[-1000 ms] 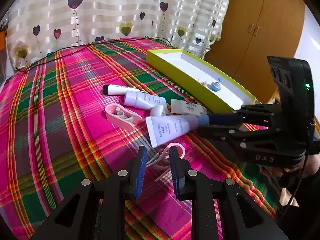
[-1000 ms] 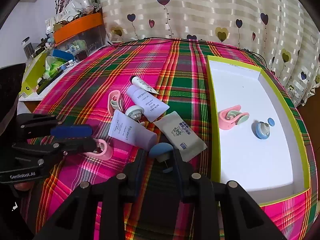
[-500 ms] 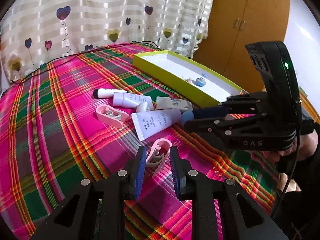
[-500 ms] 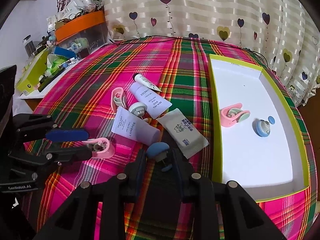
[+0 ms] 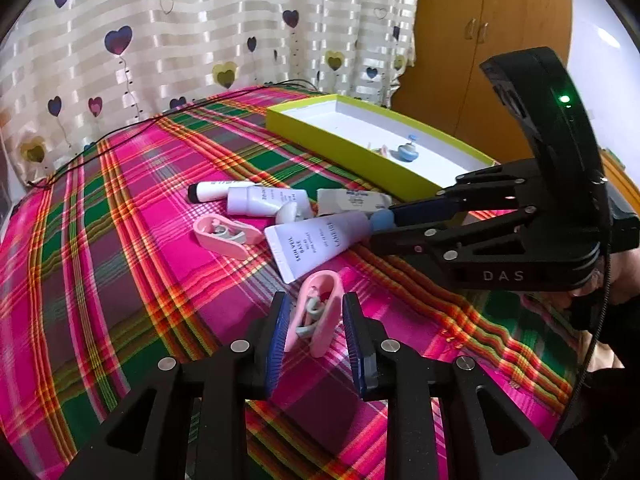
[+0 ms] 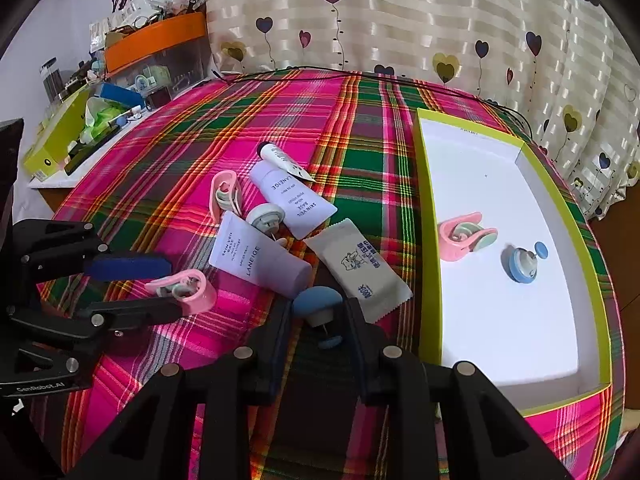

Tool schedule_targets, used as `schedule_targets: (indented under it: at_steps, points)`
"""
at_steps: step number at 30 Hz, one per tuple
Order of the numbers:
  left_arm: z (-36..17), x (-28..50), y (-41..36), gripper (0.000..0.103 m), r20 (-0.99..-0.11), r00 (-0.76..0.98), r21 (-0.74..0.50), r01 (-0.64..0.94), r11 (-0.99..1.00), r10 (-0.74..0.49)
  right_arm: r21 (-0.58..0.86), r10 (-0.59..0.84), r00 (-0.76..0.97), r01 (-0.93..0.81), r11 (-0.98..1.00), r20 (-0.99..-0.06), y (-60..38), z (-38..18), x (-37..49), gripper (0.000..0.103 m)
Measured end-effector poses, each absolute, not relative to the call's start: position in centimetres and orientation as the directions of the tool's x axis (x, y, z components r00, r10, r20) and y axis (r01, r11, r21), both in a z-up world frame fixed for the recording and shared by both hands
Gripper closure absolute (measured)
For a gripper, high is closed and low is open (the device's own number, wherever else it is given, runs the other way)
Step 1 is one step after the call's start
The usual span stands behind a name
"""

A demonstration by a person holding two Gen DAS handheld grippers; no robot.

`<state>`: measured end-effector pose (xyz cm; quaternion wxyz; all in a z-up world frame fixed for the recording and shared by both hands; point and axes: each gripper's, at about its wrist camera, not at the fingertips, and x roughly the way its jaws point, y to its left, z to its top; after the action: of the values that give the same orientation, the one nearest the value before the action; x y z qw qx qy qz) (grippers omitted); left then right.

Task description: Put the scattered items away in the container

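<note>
A pink clip (image 5: 316,312) stands tilted on the plaid cloth between the blue pads of my left gripper (image 5: 315,300). Its jaws are opening, and a gap shows at the right pad. From the right wrist, the left gripper (image 6: 172,289) flanks this clip (image 6: 184,290). My right gripper (image 6: 318,312) is shut on a blue-capped knob piece (image 6: 318,300), seen at its tips (image 5: 382,218) from the left wrist. The yellow-green box (image 6: 424,240) holds another pink clip (image 6: 464,240) and a blue knob piece (image 6: 520,266). Two lilac tubes (image 6: 260,260), a sachet (image 6: 360,268), a white tube (image 6: 276,156) and a third clip (image 6: 224,196) lie scattered.
A grey-white knob piece (image 6: 264,216) lies among the tubes. A cluttered side table with an orange-lidded bin (image 6: 156,44) stands left of the cloth. A black cable (image 5: 120,136) runs along the far edge by the curtain. A wooden wardrobe (image 5: 480,60) is behind the box.
The left gripper's pads have spread apart, and the pink clip between them has tipped from lying flat to standing on edge. The right gripper and its blue piece have kept still.
</note>
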<state>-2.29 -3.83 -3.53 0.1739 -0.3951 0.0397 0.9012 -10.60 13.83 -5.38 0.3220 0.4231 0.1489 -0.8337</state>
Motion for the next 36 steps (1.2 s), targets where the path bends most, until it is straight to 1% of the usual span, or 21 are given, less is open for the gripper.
schedule_targets:
  at_steps: [11,14,16,29,36]
  points:
    - [-4.4,-3.0,-3.5,0.075,-0.763,-0.596,-0.067,-0.311,-0.948,0.25,0.022,-0.412,-0.437,0.665,-0.747,-0.799,13.8,-5.4,-10.5,0.077]
    - [-4.4,-3.1,-3.7,0.075,-0.76,-0.599,-0.083,-0.293,-0.952,0.251,0.037,-0.423,-0.436,0.661,-0.749,-0.794,14.1,-5.3,-10.4,0.077]
    - [-4.4,-3.0,-3.8,0.079,-0.758,-0.603,-0.085,-0.283,-0.955,0.247,0.047,-0.433,-0.436,0.66,-0.75,-0.789,14.3,-5.2,-10.3,0.077]
    - [-3.6,-2.2,-3.7,0.079,-0.741,-0.632,-0.092,-0.241,-0.966,0.228,0.04,-0.458,-0.485,0.654,-0.756,-0.745,14.9,-2.7,-8.4,0.077]
    - [-2.2,-1.5,-3.8,0.079,-0.717,-0.662,-0.102,-0.212,-0.972,0.219,0.026,-0.468,-0.517,0.65,-0.759,-0.717,15.3,-1.1,-7.1,0.077]
